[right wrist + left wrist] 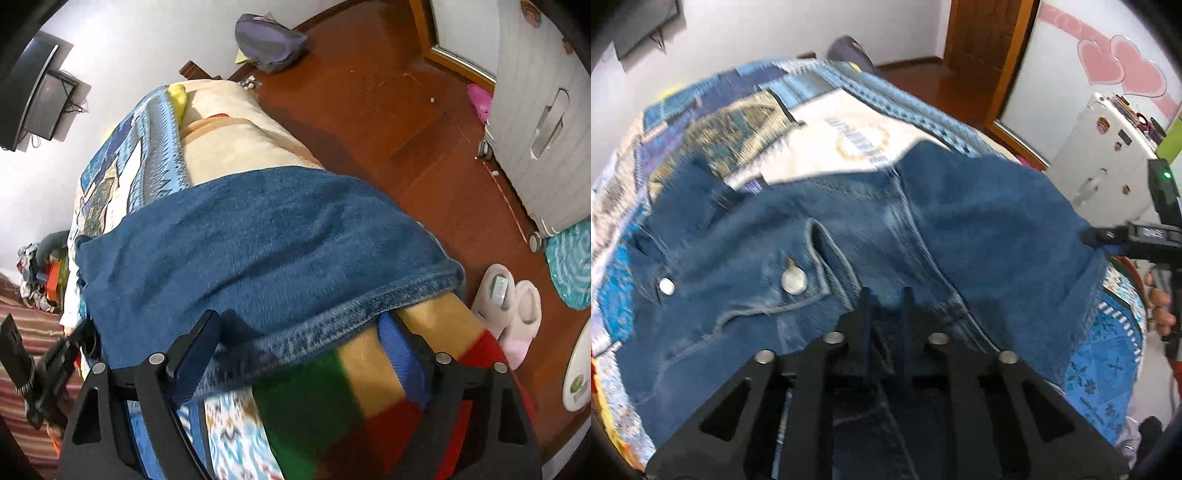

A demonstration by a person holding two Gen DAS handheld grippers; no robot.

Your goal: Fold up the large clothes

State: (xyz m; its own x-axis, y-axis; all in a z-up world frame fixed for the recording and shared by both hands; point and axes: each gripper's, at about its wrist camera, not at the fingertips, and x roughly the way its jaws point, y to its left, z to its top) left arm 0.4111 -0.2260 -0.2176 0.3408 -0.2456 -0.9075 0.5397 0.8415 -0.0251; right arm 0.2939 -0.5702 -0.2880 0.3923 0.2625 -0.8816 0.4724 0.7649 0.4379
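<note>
While the denim jacket (849,229) lies spread across the bed (229,147) w/ patchwork quilt (713,122), left tool (885,306) is clenched on a denim fold near the bed's near edge. Right tool (301,354) is released, straddling the hem (354,314) at the side edge. Slippers (513,306) & suitcase (546,122) on floor beside bed. Quilt print too blurred to read.

The right gripper (299,350) stands with its blue-padded fingers (400,354) spread wide apart over the hem of a blue denim garment (258,243). The garment lies across a bed (236,144) covered in beige and striped blankets. Pale fluffy slippers (511,306) sit on the reddish-brown wooden floor (369,103) beside it.
</note>
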